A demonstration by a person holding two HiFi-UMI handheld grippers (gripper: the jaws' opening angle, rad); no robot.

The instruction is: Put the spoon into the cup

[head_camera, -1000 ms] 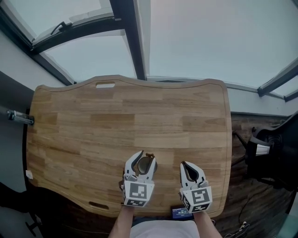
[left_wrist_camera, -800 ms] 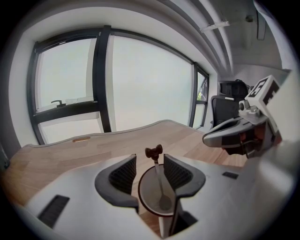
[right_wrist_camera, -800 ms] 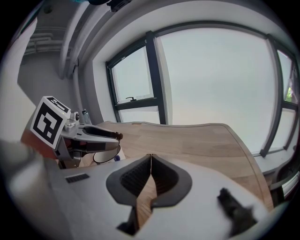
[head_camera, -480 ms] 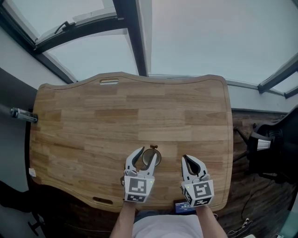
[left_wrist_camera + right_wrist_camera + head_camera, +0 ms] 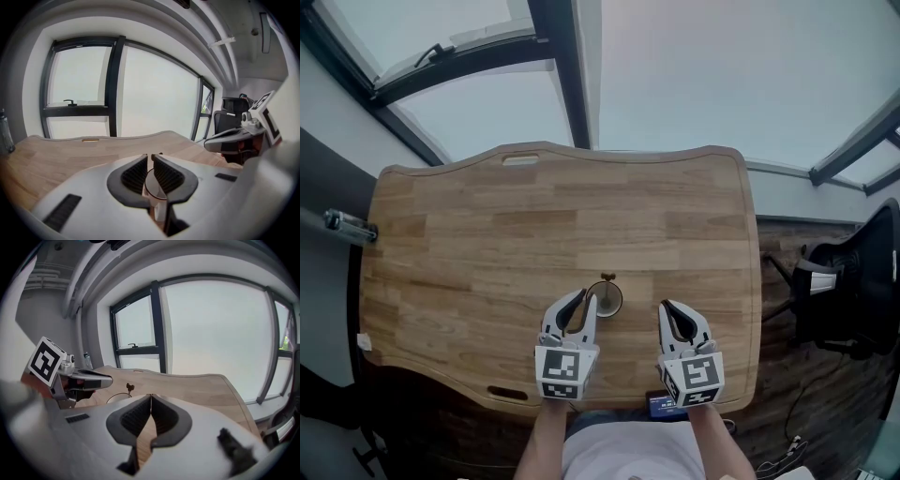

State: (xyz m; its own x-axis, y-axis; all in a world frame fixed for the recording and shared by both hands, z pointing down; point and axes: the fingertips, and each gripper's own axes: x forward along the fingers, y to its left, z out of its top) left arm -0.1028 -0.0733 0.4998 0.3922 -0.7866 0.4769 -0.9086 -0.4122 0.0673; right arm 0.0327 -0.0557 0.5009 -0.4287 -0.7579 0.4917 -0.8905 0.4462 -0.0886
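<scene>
Wooden table [image 5: 469, 234] holds the cup [image 5: 606, 300], spoon [image 5: 607, 278] seemingly inside, so only withdrawal seems left: left gripper [image 5: 584, 298] closing on nothing, right gripper [image 5: 667, 307] clamped together, empty.

Soft daylight from windows [image 5: 220, 333], glass blown out (hazy), fisheye corners dark

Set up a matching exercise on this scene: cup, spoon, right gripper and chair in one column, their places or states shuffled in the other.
Things:
1. cup
2. spoon
3. right gripper
4. chair

Places or states:
A. off to the right of the table
B. standing in the cup
C. jaws together, nothing held
D. on the table, near its front edge

Pairs: 1-D, 2-B, 3-C, 4-A
</scene>
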